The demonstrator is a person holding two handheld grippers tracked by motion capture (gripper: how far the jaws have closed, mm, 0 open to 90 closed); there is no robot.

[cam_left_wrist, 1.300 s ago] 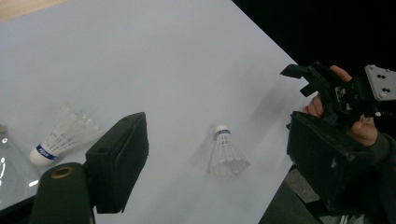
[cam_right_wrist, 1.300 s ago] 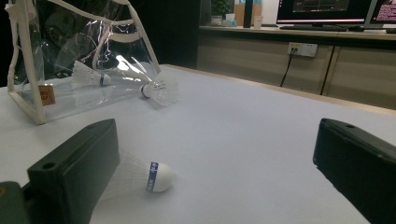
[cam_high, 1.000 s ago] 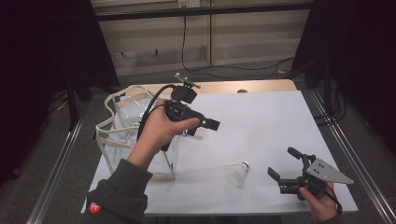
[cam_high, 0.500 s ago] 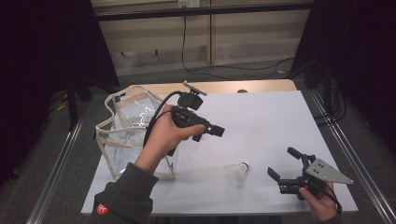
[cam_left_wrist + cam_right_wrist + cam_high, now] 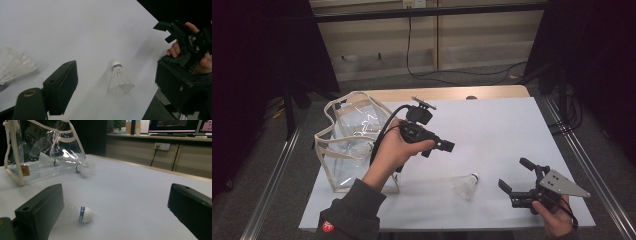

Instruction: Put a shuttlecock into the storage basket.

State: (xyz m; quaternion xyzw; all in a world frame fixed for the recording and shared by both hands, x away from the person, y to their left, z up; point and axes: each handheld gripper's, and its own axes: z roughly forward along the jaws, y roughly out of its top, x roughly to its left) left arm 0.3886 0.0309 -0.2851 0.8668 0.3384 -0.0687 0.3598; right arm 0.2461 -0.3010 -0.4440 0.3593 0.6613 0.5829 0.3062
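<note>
Left gripper view looks down along two black jaws that stand spread wide with nothing between their pads; below the gap, on the white table covering (image 5: 75, 30), lies a white feathered shuttlecock with a blue band under its rounded cork (image 5: 119, 80), on its side and untouched. Seen from the high view, the left gripper (image 5: 443, 146) hovers above the table, held in the person's left hand (image 5: 396, 150) with a dark sleeve behind it, and the shuttlecock (image 5: 466, 186) lies below and to the right of it, between the two grippers. The right gripper (image 5: 514, 176) sits low near the table's front right corner in the person's right hand (image 5: 554, 217), its jaws likewise spread and empty, pointing toward the shuttlecock; in the right gripper view the shuttlecock (image 5: 75, 213) lies just past the left jaw, cork pointing right, apart from the pads. At the table's left edge stands a clear plastic tote bag with cream-coloured trim and handles (image 5: 343, 150); the right gripper view shows two more white shuttlecocks (image 5: 67, 165) lying inside it. Beyond the table are a pale low wall cabinet with a socket and a hanging black cable (image 5: 409, 45), and dark curtains on both sides.
</note>
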